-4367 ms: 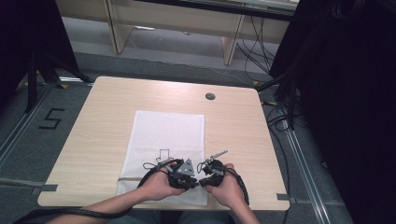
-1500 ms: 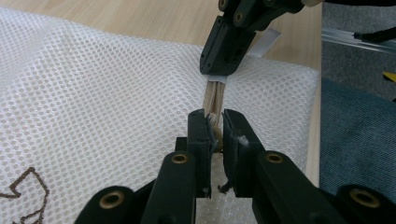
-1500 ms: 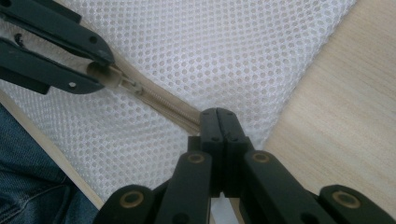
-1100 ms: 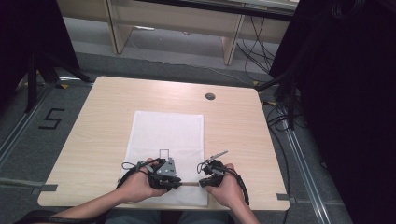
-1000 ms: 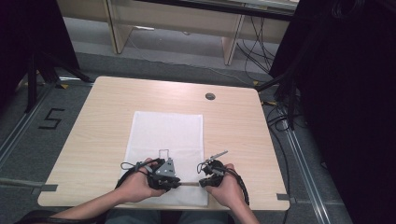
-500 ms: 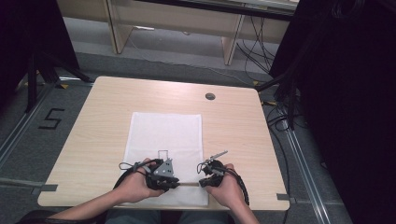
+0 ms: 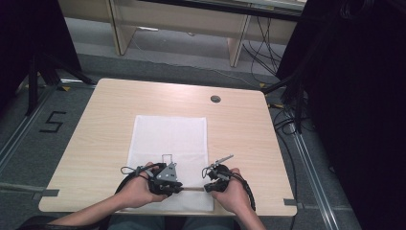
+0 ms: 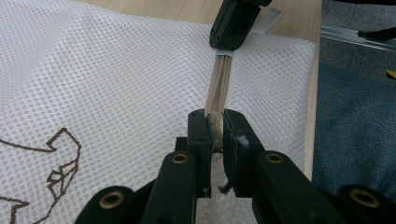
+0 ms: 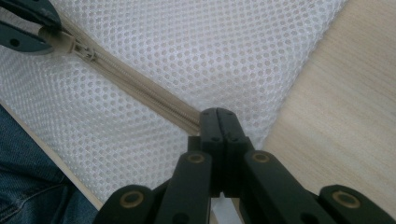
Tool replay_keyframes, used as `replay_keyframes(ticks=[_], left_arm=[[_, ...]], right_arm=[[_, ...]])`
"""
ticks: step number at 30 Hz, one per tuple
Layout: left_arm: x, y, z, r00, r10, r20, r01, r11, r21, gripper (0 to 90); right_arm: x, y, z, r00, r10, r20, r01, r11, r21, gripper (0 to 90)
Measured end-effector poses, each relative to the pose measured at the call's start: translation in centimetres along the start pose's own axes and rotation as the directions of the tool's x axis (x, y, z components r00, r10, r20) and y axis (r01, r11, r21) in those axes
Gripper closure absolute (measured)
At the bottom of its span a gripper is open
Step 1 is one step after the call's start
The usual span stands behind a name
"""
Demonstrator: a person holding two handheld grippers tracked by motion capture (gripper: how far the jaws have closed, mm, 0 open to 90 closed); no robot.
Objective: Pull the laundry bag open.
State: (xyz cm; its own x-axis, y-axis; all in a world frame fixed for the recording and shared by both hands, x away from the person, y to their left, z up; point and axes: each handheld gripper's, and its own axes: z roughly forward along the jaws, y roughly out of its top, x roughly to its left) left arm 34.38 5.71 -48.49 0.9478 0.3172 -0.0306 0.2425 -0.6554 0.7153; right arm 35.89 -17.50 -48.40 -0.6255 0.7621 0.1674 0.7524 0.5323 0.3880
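Lying flat on the light wooden table, white mesh laundry bag with a brown line drawing, its near edge at the table's near edge. Beige zipper running along that near edge, left to right. Left gripper closed down on the zipper's slider or pull, jaws nearly together with the beige piece pinched between them. Right gripper clamped fully together on the zipper tape at the bag's near right corner, just beside bare wood. Both grippers low on the bag, near each other, with a short stretch of zipper between them. Grey floor beyond the table's far edge.
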Motion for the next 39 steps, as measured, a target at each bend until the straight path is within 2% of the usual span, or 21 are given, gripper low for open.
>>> replay_keyframes(ticks=[8, 9, 16, 18, 21, 23, 27, 28, 29, 34, 35, 37, 39], left_arm=[[0.13, -0.04, -0.17, 0.9999, 0.008, -0.009, -0.008, 1.0, 0.006, 81.5], [0.1, -0.08, -0.17, 1.0, -0.006, -0.003, 0.006, 1.0, -0.001, 81.5], [0.15, -0.13, -0.25, 1.0, -0.004, -0.003, 0.004, 1.0, 0.002, 81.5], [0.17, -0.14, -0.23, 1.0, -0.008, -0.003, 0.008, 1.0, -0.001, 81.5], [0.26, -0.14, -0.24, 0.9999, 0.01, -0.011, -0.01, 0.9999, 0.009, 81.5], [0.28, -0.23, -0.26, 0.9999, -0.007, -0.008, 0.007, 1.0, -0.001, 81.5], [0.32, -0.27, -0.33, 0.9999, -0.01, -0.01, 0.01, 0.9999, 0.002, 81.5], [0.38, -0.25, -0.33, 0.9999, 0.005, -0.011, -0.005, 1.0, 0.005, 81.5], [0.33, -0.28, -0.31, 0.9999, -0.007, -0.011, 0.007, 1.0, 0.004, 81.5], [0.36, -0.32, -0.35, 0.9999, -0.013, -0.009, 0.013, 0.9999, 0.007, 81.5], [0.39, -0.33, -0.35, 0.9999, -0.012, -0.008, 0.012, 0.9999, 0.006, 81.5], [0.43, -0.36, -0.36, 0.9999, -0.013, -0.007, 0.013, 0.9999, 0.007, 81.5], [0.45, -0.39, -0.35, 0.9999, -0.014, -0.005, 0.014, 0.9999, 0.006, 81.5]], right_arm=[[0.02, -0.01, -0.01, 1.0, 0.004, 0.002, -0.004, 1.0, 0.0, 90.0], [0.08, -0.01, -0.04, 0.9999, 0.012, 0.0, -0.012, 1.0, 0.004, 90.0], [0.02, -0.01, 0.01, 1.0, 0.004, 0.002, -0.004, 1.0, 0.001, 90.0], [0.11, -0.02, -0.04, 0.9999, 0.014, 0.002, -0.015, 1.0, 0.008, 90.0], [0.12, -0.02, -0.03, 0.9999, 0.015, 0.004, -0.015, 1.0, 0.008, 90.0], [0.13, -0.02, -0.03, 0.9999, 0.015, 0.005, -0.015, 1.0, 0.007, 90.0], [0.19, -0.02, -0.04, 0.9998, 0.017, 0.009, -0.018, 1.0, 0.01, 90.0], [0.22, -0.02, -0.06, 0.9998, 0.02, 0.01, -0.02, 1.0, 0.012, 90.0], [0.27, -0.03, -0.1, 0.9995, 0.028, 0.014, -0.028, 0.999, 0.017, 90.0], [0.3, -0.04, -0.11, 0.9996, 0.025, 0.014, -0.025, 1.0, 0.015, 90.0], [0.16, -0.04, 0.01, 1.0, -0.007, 0.006, 0.007, 1.0, -0.004, 90.0], [0.27, -0.03, -0.02, 1.0, 0.007, 0.007, -0.007, 1.0, 0.006, 90.0], [0.29, -0.02, -0.01, 1.0, 0.001, 0.005, -0.001, 1.0, 0.002, 90.0]])
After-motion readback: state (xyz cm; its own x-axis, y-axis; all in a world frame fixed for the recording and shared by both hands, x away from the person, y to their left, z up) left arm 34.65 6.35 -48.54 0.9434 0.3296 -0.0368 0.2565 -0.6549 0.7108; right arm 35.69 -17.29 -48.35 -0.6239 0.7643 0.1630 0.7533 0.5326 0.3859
